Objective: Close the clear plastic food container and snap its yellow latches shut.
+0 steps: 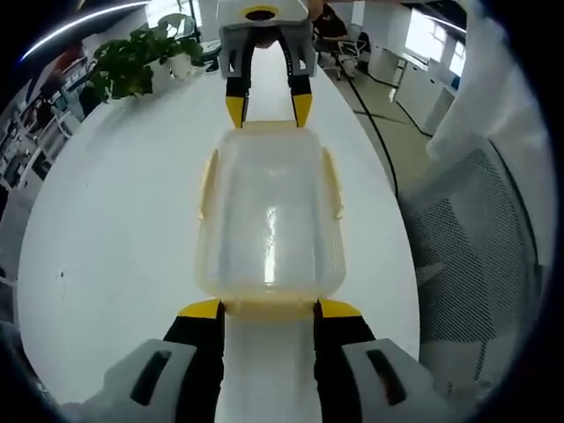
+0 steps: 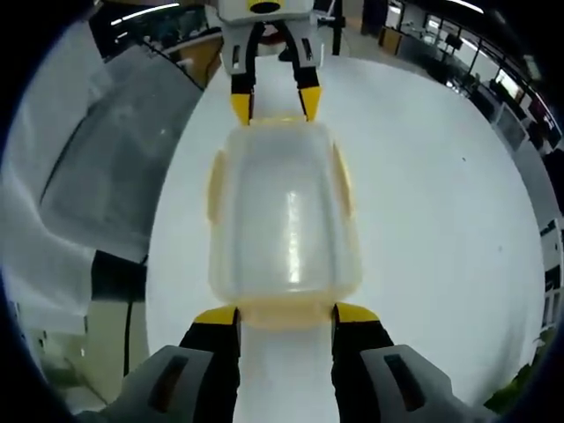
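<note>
Closed clear container [image 1: 270, 220] on table [image 1: 115, 229]

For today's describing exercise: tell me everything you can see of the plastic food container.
The container is a cloudy clear plastic box with rounded corners and yellow latches along its sides and ends. Its lid is on, and it sits flat on the white table. The left claw and right claw meet its two opposite ends, tips at the end latches.

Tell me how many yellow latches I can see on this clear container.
4 on the container: near-end latch between the left gripper tips, far-end latch at the right gripper, one on each long side.
</note>
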The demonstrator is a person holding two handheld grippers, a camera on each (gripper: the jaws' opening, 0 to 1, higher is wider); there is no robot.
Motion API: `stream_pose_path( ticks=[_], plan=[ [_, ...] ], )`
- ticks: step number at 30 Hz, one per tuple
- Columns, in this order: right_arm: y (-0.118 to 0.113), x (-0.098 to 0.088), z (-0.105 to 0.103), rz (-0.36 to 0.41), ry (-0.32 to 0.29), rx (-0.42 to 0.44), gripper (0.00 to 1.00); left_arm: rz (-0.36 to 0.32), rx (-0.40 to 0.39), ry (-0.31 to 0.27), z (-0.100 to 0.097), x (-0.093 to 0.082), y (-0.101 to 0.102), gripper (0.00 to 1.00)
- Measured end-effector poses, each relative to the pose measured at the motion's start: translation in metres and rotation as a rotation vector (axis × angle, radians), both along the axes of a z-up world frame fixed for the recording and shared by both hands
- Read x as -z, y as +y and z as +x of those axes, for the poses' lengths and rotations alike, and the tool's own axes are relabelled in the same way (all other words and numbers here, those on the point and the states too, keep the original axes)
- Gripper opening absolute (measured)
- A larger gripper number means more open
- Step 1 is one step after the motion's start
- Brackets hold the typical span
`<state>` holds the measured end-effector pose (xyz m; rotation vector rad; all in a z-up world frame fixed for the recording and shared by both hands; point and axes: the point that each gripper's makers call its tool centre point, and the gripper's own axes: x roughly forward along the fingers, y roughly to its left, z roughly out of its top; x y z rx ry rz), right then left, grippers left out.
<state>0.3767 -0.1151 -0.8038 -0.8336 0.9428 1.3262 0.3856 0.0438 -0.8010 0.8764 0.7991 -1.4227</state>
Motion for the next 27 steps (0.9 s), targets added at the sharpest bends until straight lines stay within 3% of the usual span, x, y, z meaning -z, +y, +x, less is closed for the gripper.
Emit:
stream_pose_path(
  ticks=[6,8,12,17,21,27],
  plan=[
    [-0.001,0.001,0.000,0.004,0.006,0.021,0.40,-0.001,-0.020,0.001,0.000,0.003,0.001,0.41],
    [-0.001,0.000,-0.002,0.009,0.015,0.029,0.41,-0.004,-0.018,-0.007,0.000,0.002,0.001,0.45],
    [-0.001,0.000,-0.005,0.022,0.034,0.056,0.55,-0.002,-0.013,-0.006,-0.002,0.002,0.004,0.50],
    [-0.005,-0.005,-0.009,0.026,0.032,0.071,0.55,-0.006,-0.026,-0.014,0.001,-0.005,0.009,0.53],
    [-0.005,-0.013,-0.009,0.061,0.028,0.121,0.56,-0.034,-0.070,-0.007,0.004,-0.016,0.011,0.55],
    [-0.002,-0.030,0.001,0.117,0.036,0.312,0.53,-0.106,-0.267,0.043,0.012,-0.034,0.010,0.57]
  ],
)
